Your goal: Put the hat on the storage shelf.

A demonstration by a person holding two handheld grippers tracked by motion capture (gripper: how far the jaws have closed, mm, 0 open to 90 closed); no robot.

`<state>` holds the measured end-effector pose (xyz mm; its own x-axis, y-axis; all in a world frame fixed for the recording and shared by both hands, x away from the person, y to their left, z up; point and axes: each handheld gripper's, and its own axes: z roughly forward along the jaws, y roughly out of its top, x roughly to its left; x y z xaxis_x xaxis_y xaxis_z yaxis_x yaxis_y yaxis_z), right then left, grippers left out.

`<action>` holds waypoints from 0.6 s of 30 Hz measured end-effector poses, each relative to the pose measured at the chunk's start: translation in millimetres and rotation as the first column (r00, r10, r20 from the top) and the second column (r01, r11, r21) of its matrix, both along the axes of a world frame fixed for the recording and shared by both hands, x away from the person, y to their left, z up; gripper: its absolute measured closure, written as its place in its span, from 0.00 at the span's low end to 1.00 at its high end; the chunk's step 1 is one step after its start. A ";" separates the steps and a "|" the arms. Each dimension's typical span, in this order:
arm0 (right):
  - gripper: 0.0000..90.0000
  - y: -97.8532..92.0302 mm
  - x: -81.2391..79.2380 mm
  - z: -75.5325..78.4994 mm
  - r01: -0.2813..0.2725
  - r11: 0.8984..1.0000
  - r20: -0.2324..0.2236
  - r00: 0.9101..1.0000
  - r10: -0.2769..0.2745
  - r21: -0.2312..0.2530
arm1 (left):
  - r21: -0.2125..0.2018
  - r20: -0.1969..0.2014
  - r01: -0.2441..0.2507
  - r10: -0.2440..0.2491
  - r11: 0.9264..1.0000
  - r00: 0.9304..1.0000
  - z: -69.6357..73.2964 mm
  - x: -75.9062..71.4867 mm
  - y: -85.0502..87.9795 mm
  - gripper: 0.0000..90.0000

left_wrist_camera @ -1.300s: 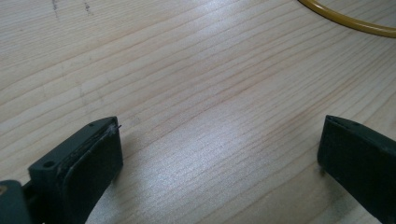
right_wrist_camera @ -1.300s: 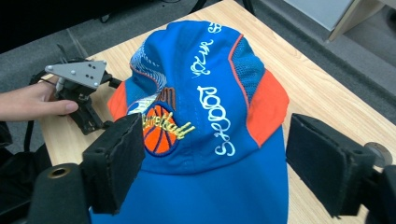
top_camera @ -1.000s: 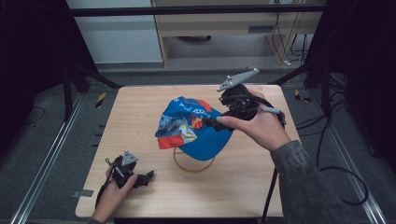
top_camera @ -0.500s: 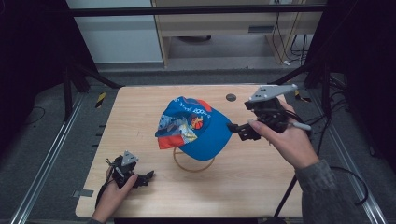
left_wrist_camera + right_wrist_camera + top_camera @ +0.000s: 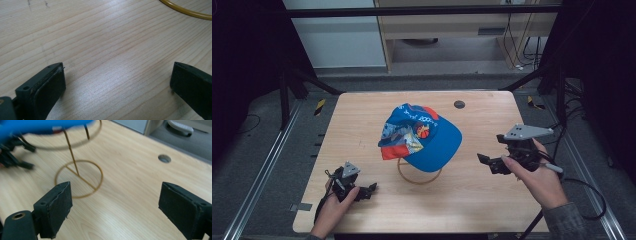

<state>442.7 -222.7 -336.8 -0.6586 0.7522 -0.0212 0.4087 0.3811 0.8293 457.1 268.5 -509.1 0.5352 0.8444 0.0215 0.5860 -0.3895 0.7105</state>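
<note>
A blue printed cap [image 5: 419,137] sits on a gold wire stand whose ring base [image 5: 417,175] rests mid-table. My right gripper [image 5: 487,164] hovers to the right of the cap, open and holding nothing, a hand's width clear of the brim. In the right gripper view its jaws [image 5: 115,202] stand wide apart facing the stand's ring base [image 5: 78,178], with the cap's blue brim [image 5: 37,125] at the top left. My left gripper [image 5: 368,191] rests at the front left, open and apart from the stand. The left gripper view has its jaws [image 5: 117,82] wide over bare wood, with the yellow ring [image 5: 185,11] beyond.
The wooden table [image 5: 362,125] has a round cable hole [image 5: 459,104] behind the cap, also seen as a hole [image 5: 164,158] in the right gripper view. Dark frame posts and floor rails flank the table. A cabinet stands beyond the far edge.
My right gripper has drawn back from the cap's brim, moving right and toward the front edge with nothing in it. The cap stays on the stand. The left gripper has not moved.
</note>
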 end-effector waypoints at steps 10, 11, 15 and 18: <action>0.14 4.9 15.2 -57.3 0.036 0.997 -0.049 0.998 -0.039 -0.061 | 0.000 0.000 0.000 0.000 1.000 1.000 0.0 -0.2 -0.1 0.00; 0.15 4.8 17.1 -66.1 0.043 0.997 -0.057 0.997 -0.047 -0.063 | 0.000 0.000 0.000 0.000 1.000 1.000 0.0 -0.2 -0.1 0.00; 0.15 3.9 18.4 -78.3 0.056 0.997 -0.074 0.995 -0.060 -0.058 | 0.000 0.000 0.000 0.000 1.000 1.000 0.0 -0.2 -0.1 0.00; 0.15 2.3 18.7 -87.2 0.059 0.997 -0.086 0.994 -0.064 -0.056 | 0.000 0.000 0.000 0.000 1.000 1.000 0.0 -0.2 -0.1 0.00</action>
<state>461.4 -220.4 -424.0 -0.6122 0.7907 -0.0069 0.5026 0.3959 0.7685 456.9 268.4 -509.1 0.5349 0.8446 0.0215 0.5859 -0.3891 0.7108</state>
